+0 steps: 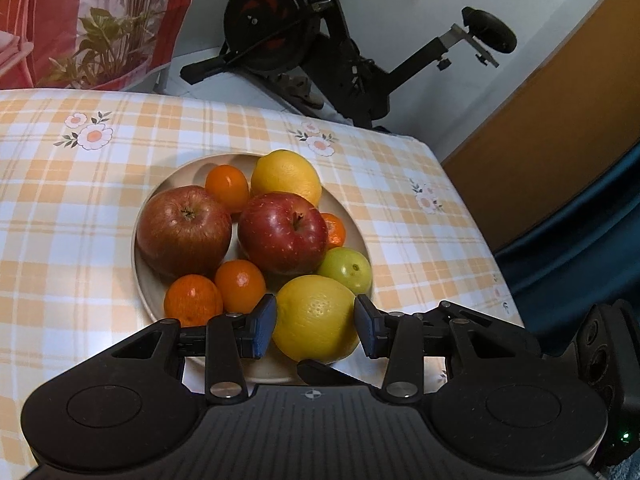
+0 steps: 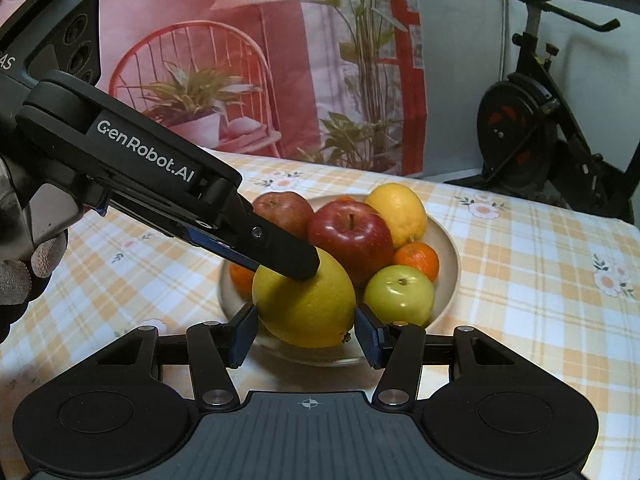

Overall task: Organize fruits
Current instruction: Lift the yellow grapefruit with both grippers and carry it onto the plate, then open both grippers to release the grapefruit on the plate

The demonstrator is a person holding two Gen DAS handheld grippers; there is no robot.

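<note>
A beige plate [image 1: 188,168] on the checked tablecloth holds two red apples [image 1: 184,232], a yellow citrus [image 1: 286,176], several small oranges [image 1: 240,284] and a green fruit [image 1: 346,270]. A second, larger yellow citrus [image 1: 316,320] sits over the plate's near rim. My left gripper [image 1: 316,328] is shut on it, a pad on each side. My right gripper [image 2: 306,334] is shut on the same citrus [image 2: 308,308] from another side. The left gripper's finger [image 2: 280,248] lies across the citrus top. Whether the citrus touches the plate [image 2: 452,248] I cannot tell.
An exercise bike [image 1: 304,40] stands beyond the table's far edge, beside a red printed backdrop [image 2: 240,60]. The table [image 1: 460,240] ends at the right, where a wooden panel [image 1: 560,120] and dark blue cloth [image 1: 580,240] stand. A gloved hand [image 2: 24,272] holds the left gripper.
</note>
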